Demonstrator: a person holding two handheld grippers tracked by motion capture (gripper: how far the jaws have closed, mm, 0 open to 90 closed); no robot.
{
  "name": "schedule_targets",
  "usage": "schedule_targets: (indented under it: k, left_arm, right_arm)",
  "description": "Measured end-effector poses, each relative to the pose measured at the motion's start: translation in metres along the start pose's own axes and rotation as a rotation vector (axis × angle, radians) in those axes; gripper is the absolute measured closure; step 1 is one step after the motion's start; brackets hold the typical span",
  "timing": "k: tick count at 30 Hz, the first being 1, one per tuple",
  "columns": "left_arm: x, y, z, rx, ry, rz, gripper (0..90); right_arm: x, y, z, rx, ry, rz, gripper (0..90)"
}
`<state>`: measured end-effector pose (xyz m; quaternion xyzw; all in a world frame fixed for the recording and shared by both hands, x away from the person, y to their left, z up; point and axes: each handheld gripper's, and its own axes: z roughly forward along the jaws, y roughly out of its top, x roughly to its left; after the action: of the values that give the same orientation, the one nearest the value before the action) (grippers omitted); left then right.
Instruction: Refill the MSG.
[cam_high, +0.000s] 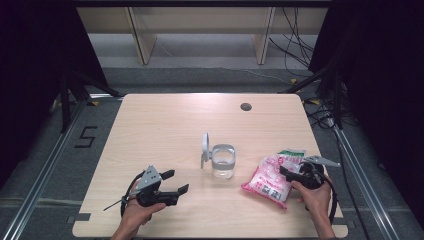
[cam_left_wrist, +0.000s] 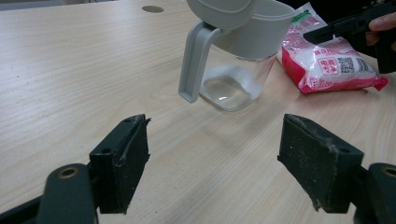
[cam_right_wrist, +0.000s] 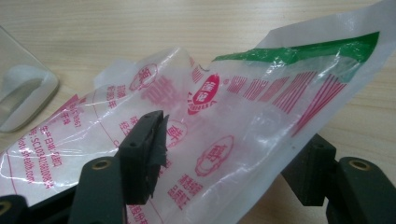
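Bag: pink-and-white plastic bag (cam_high: 272, 176) with red print and a green strip at its top, lying on the counter (cam_high: 165, 125) at the near right, just right of the jar.
Bag, right gripper view: its thin clear upper part (cam_right_wrist: 224, 126) is lifted off the counter and runs between the jaws.
Right tool: right tool (cam_high: 295, 172) in the person's right hand (cam_high: 315, 197), jaws either side of the bag's top edge with a gap showing; not clamped.
Jar: clear jar (cam_high: 222, 162) with a grey collar, its grey lid (cam_high: 205, 145) flipped up on the left side, standing mid-counter between the two tools.
Left tool: left tool (cam_high: 175, 182) held low at the near left, jaws wide apart with nothing between them, pointing toward the jar (cam_left_wrist: 233, 70).
Counter: pale wood, small dark grommet (cam_high: 245, 106) near the far edge.
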<state>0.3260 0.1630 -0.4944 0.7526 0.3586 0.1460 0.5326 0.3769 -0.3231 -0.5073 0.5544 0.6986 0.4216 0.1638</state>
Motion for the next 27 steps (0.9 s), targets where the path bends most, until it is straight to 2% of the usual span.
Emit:
schedule_targets:
  k: [2, 7, 8, 9, 10, 13, 16, 17, 18, 19, 20, 22, 26, 27]
  left_arm:
    - [-0.0002, -0.0008, 0.0013, -0.01, -0.005, -0.003, 23.4]
    - [-0.0006, -0.0003, 0.0001, -0.001, -0.003, -0.001, 23.4]
    - [-0.0012, -0.0005, 0.0008, -0.008, -0.004, -0.009, 23.4]
    - [0.0, -0.0006, 0.0009, -0.003, -0.01, -0.001, 23.4]
    - [-0.0003, -0.0007, 0.0009, -0.002, -0.003, -0.003, 23.4]
    - [0.0002, -0.001, 0.0013, -0.001, -0.012, 0.0, 23.4]
    - [-0.0004, -0.0008, 0.0008, 0.0, -0.003, -0.002, 23.4]
    - [0.0, -0.0009, 0.0012, -0.003, -0.008, -0.001, 23.4]
    - [0.0005, -0.0009, 0.001, 0.002, -0.005, 0.003, 23.4]
    - [0.0003, -0.0011, 0.0013, -0.002, -0.011, -0.002, 23.4]
    - [0.0004, -0.0012, 0.0015, -0.002, -0.012, -0.003, 23.4]
    - [0.0002, -0.0016, 0.0016, -0.001, -0.006, -0.009, 23.4]
    - [0.0002, -0.0018, 0.0022, -0.01, -0.011, -0.017, 23.4]
    - [0.0002, -0.0017, 0.0021, -0.01, -0.011, -0.016, 23.4]
  right_arm:
    - [-0.0001, 0.0005, 0.0004, 0.011, -0.027, -0.007, 40.1]
    - [-0.0005, 0.0006, 0.0029, -0.008, -0.011, 0.005, 44.4]
    - [0.0004, 0.0009, 0.0022, 0.012, -0.024, 0.02, 46.0]
    - [0.0003, 0.0009, 0.0037, -0.005, -0.003, 0.029, 48.7]
    - [-0.0022, 0.0013, 0.0053, -0.009, -0.015, -0.003, 50.1]
    - [-0.0027, 0.0028, 0.0051, 0.01, -0.017, 0.006, 53.7]
    - [-0.0038, 0.0034, 0.0066, -0.002, 0.004, 0.015, 58.1]
    - [-0.004, 0.0035, 0.008, -0.003, -0.02, 0.009, 60.0]
    - [0.0032, 0.0039, 0.0054, 0.033, -0.036, 0.1, 61.9]
    - [-0.0047, 0.0047, 0.0054, 0.023, -0.011, 0.013, 64.1]
    - [-0.0049, 0.0048, 0.0062, 0.017, -0.016, 0.008, 65.4]
    - [-0.005, 0.005, 0.0064, 0.009, 0.004, 0.01, 69.7]
    - [-0.0058, 0.0054, 0.0056, 0.008, 0.009, 0.015, 80.0]
    - [-0.0032, 0.0046, 0.0069, -0.003, 0.016, 0.051, 81.7]
